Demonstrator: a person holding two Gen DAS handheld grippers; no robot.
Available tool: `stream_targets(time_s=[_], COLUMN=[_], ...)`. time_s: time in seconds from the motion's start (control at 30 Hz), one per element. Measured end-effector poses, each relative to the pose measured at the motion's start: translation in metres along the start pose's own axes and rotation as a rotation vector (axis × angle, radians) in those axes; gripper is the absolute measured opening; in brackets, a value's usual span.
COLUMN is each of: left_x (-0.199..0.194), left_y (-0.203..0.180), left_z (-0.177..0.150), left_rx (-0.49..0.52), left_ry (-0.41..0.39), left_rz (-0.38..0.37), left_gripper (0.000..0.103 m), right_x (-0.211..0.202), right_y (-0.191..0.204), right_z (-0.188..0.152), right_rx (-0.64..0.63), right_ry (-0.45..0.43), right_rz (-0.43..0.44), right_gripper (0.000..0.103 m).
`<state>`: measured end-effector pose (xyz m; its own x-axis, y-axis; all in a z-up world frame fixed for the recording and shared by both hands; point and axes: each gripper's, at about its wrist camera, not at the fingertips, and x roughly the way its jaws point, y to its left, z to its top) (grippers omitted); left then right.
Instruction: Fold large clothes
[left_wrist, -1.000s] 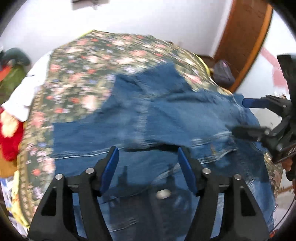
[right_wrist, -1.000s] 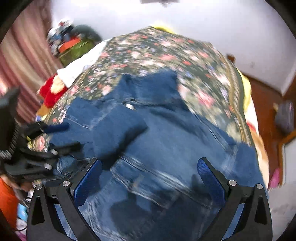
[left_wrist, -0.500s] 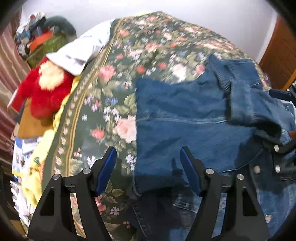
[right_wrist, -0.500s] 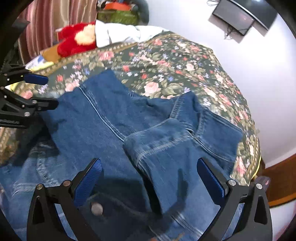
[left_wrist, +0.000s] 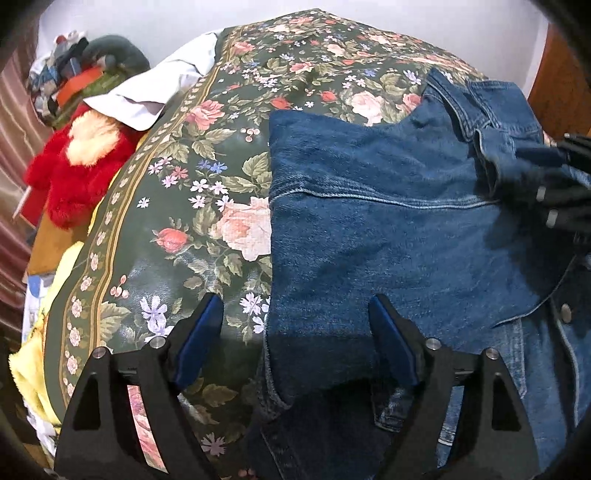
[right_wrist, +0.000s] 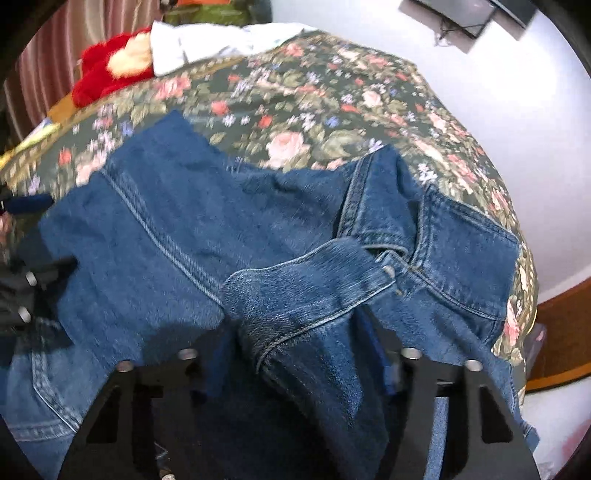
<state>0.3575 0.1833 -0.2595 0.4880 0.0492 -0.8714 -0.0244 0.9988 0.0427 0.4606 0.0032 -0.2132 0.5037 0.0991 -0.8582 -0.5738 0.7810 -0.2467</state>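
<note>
A blue denim jacket (left_wrist: 388, 229) (right_wrist: 177, 236) lies spread on the floral bedspread (left_wrist: 207, 192) (right_wrist: 332, 99). My left gripper (left_wrist: 295, 343) hangs low over the jacket's left edge. Its jaws are opening, the edge lies between the blue pads, and neither pad presses on it. My right gripper (right_wrist: 303, 354) is closing on a folded sleeve cuff (right_wrist: 306, 288), whose bunched denim fills the gap and hides most of the pads. In the left wrist view the right gripper (left_wrist: 554, 195) shows blurred at the right edge, over the collar area. The left gripper (right_wrist: 22, 288) shows at the left edge of the right wrist view.
A red plush toy (left_wrist: 74, 162) (right_wrist: 110, 70) and a white cloth (left_wrist: 159, 88) (right_wrist: 221, 40) lie at the bed's far left side, with a pile of clutter (left_wrist: 85, 70) behind. A striped curtain (right_wrist: 44, 74), a wooden door (left_wrist: 561, 92) and a wall-mounted dark screen (right_wrist: 472, 14) surround the bed.
Both grippers have come lower and nearer to the jacket. The right jaws have narrowed from wide open onto the folded sleeve. The left jaws have spread a little wider.
</note>
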Motion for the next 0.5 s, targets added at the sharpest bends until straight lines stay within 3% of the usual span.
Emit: stream_targets(time_s=[0.07,0.17,0.5], left_x=[0.002,0.003,0.007], left_y=[-0.001,-0.002,-0.005], left_z=[-0.001,0.000,0.003], left_rx=[0.005,-0.001,-0.013], left_ry=[-0.001,0.005,0.025], left_rz=[0.009,0.013,0.045], left_gripper=[0.083,0.084,0.086], right_x=[-0.006,-0.022,-0.078], right_y=[-0.008,-0.024,-0.074], right_z=[0.001,0.002,-0.030], right_rx=[0.053,0.147,0.237], right_ry=[-0.024,-0.063,-0.129], right_rz=[0.031,0.073,0.088], right_gripper=[0.026,0.021,0.018])
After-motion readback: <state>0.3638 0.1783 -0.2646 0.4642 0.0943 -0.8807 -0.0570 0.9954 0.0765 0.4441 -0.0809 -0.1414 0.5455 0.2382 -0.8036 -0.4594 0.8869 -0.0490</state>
